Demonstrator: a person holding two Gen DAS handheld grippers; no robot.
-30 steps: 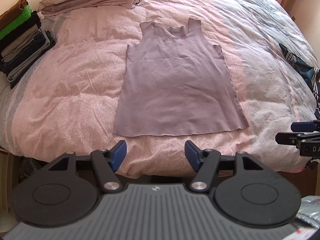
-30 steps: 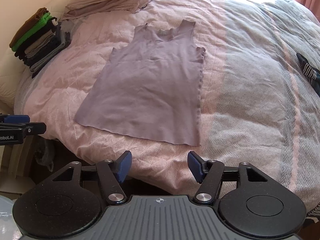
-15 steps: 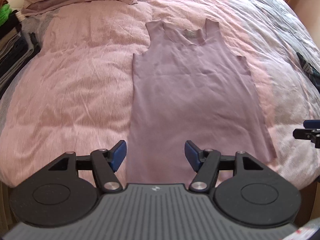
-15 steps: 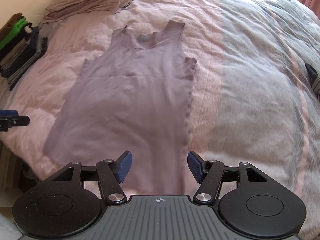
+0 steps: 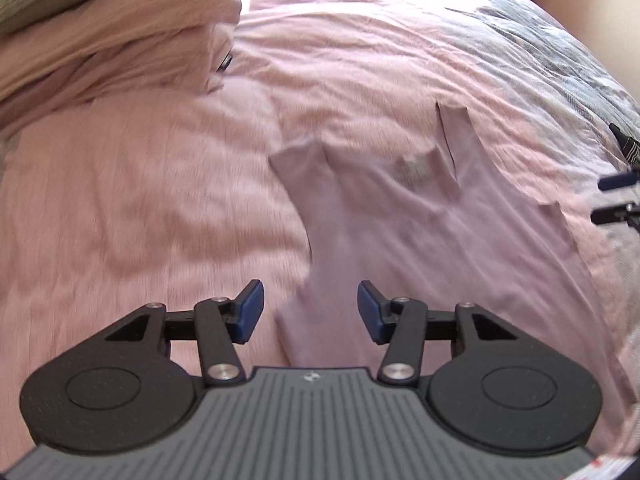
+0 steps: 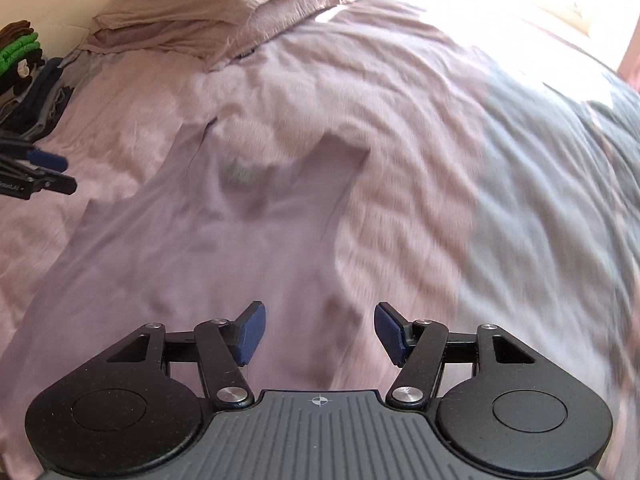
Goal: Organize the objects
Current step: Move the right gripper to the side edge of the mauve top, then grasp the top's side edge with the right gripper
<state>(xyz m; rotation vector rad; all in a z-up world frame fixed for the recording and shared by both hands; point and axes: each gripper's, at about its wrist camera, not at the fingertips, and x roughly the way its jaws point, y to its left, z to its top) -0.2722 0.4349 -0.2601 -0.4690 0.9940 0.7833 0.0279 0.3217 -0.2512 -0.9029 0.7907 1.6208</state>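
Note:
A mauve sleeveless top (image 5: pixel 420 232) lies flat on the pink bed cover, neck away from me; it also shows in the right wrist view (image 6: pixel 224 240). My left gripper (image 5: pixel 310 310) is open and empty, low over the top's left side edge. My right gripper (image 6: pixel 318 332) is open and empty, low over the top's right side edge. The left gripper's tips (image 6: pixel 44 172) show at the left of the right wrist view, the right gripper's tips (image 5: pixel 616 196) at the right of the left wrist view. The top's hem is hidden below the grippers.
Pillows (image 6: pixel 224 12) lie at the head of the bed. A stack of folded clothes (image 6: pixel 24 72) stands at the far left. The cover turns grey (image 6: pixel 540 200) on the right. A dark striped garment (image 5: pixel 626 142) lies at the right edge.
Both grippers have moved forward and down over the bed, from the foot edge to the top's upper half. The jaws stayed open. The top has not moved.

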